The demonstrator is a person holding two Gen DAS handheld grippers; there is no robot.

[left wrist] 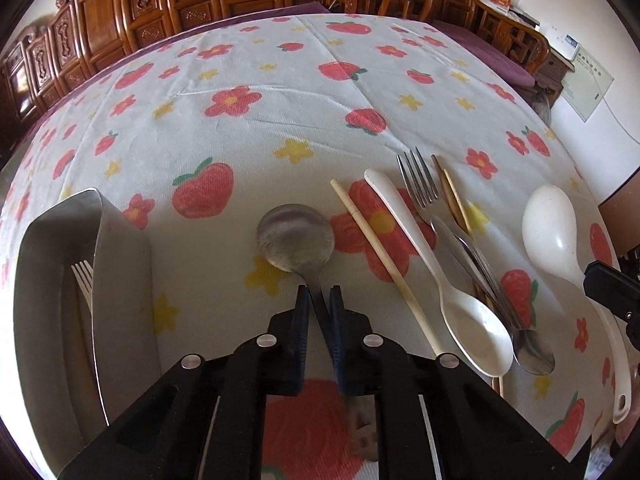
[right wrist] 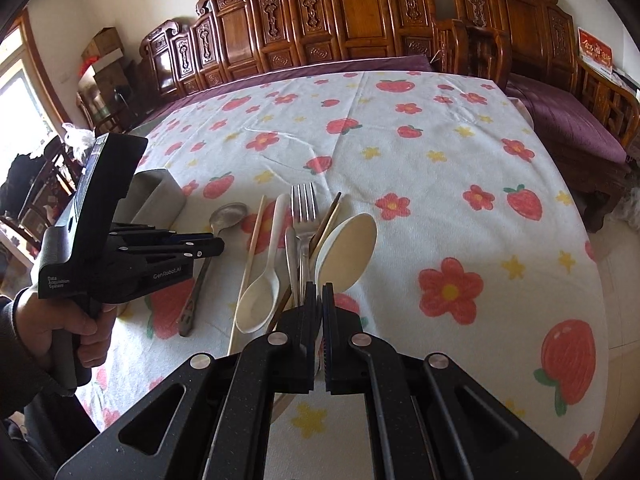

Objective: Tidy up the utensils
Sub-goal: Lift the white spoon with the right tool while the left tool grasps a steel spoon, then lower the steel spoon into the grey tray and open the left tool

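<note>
My left gripper [left wrist: 319, 294] is shut on the handle of a metal ladle-like spoon [left wrist: 295, 238]; its round bowl points away and it lies on or just above the cloth. It also shows in the right wrist view [right wrist: 228, 214]. My right gripper [right wrist: 319, 289] is shut on the handle of a large white rice paddle [right wrist: 347, 254], which also shows in the left wrist view [left wrist: 550, 224]. Between them lie a single chopstick [left wrist: 380, 258], a white plastic spoon [left wrist: 444, 276], a metal fork [left wrist: 418, 182], a metal spoon [left wrist: 532, 350] and brown chopsticks [left wrist: 454, 196].
A grey utensil box [left wrist: 60, 280] stands at the left with a fork [left wrist: 84, 276] inside. The table carries a white cloth [left wrist: 280, 100] with red flowers and strawberries. Carved wooden chairs [right wrist: 360, 20] and a purple-cushioned bench [right wrist: 572, 128] stand beyond the table.
</note>
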